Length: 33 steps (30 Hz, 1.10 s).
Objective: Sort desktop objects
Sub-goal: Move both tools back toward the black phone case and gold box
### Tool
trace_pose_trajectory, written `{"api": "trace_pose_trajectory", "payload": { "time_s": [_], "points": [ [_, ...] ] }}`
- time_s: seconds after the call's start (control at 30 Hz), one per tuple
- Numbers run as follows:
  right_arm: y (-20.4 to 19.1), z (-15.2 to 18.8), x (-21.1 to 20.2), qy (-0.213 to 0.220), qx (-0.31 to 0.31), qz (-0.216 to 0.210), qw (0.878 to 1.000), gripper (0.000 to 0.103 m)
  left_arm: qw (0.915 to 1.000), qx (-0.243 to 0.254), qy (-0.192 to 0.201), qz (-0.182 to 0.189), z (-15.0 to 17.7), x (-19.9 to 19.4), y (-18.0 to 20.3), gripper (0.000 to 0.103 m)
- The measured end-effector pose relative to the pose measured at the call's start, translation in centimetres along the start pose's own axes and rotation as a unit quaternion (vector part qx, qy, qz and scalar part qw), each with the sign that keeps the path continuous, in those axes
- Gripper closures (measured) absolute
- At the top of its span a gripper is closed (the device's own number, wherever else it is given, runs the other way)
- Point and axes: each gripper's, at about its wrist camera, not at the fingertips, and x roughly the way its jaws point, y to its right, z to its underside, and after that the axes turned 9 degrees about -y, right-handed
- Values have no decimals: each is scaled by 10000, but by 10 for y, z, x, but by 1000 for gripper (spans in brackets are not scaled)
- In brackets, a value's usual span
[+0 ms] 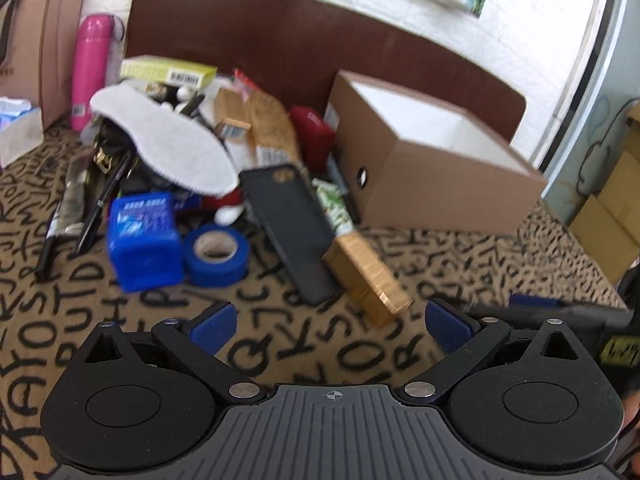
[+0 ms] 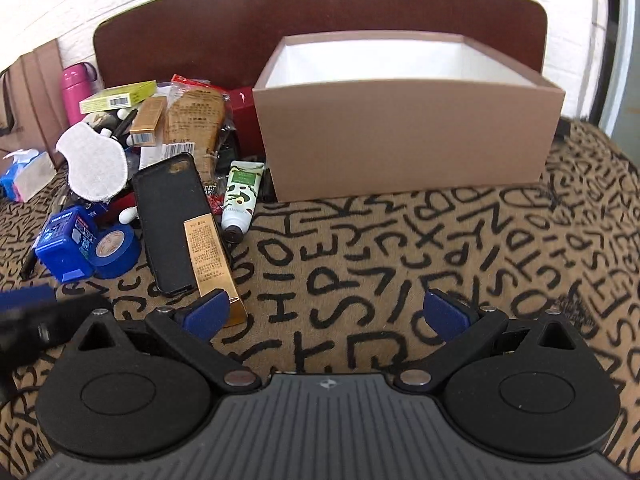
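A pile of desktop objects lies left of an open brown box [image 1: 436, 176] [image 2: 404, 136] with a white inside. Nearest are a long gold box [image 1: 366, 280] [image 2: 212, 264], a black phone case [image 1: 292, 228] [image 2: 172, 220], a blue tape roll [image 1: 216, 254] [image 2: 114, 250], a blue plastic case [image 1: 142, 240] [image 2: 64, 248] and a hand cream tube [image 2: 242, 200]. My left gripper [image 1: 328, 324] is open and empty, just short of the gold box. My right gripper [image 2: 328, 314] is open and empty; its left finger overlaps the gold box's near end.
Further back lie a white insole [image 1: 168, 140] [image 2: 94, 168], a yellow-green box [image 1: 168, 70], a red box [image 1: 312, 132], pens and a snack packet. A pink bottle [image 1: 90, 68], paper bag and tissue pack [image 1: 18, 128] stand at the left. A letter-patterned cloth [image 2: 440, 260] covers the table.
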Motion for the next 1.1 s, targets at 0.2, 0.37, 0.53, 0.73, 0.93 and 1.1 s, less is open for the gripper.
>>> {"api": "trace_pose_trajectory", "payload": {
  "time_s": [0.2, 0.37, 0.53, 0.73, 0.93, 1.1],
  "points": [
    [-4, -1, 0, -11, 41, 94, 9999, 1, 9999, -57, -54, -112, 5, 0, -10, 0],
    [-4, -2, 2, -43, 101, 3, 9999, 1, 9997, -227, -14, -109, 1, -3, -21, 0],
    [-7, -4, 7, -196, 161, -205, 9995, 1, 9991, -375, -84, -182, 0, 0, -30, 0],
    [-14, -6, 17, -390, 98, -243, 9989, 1, 9980, -579, -166, -174, -3, 7, -40, 0],
    [-20, -6, 21, -270, -269, -688, 9969, 1, 9978, -598, -205, -209, -9, 12, -46, 0],
    [-28, -8, 26, -176, -440, -1013, 9937, 1, 9981, -592, -112, -156, -20, 16, -48, 0]
  ]
}}
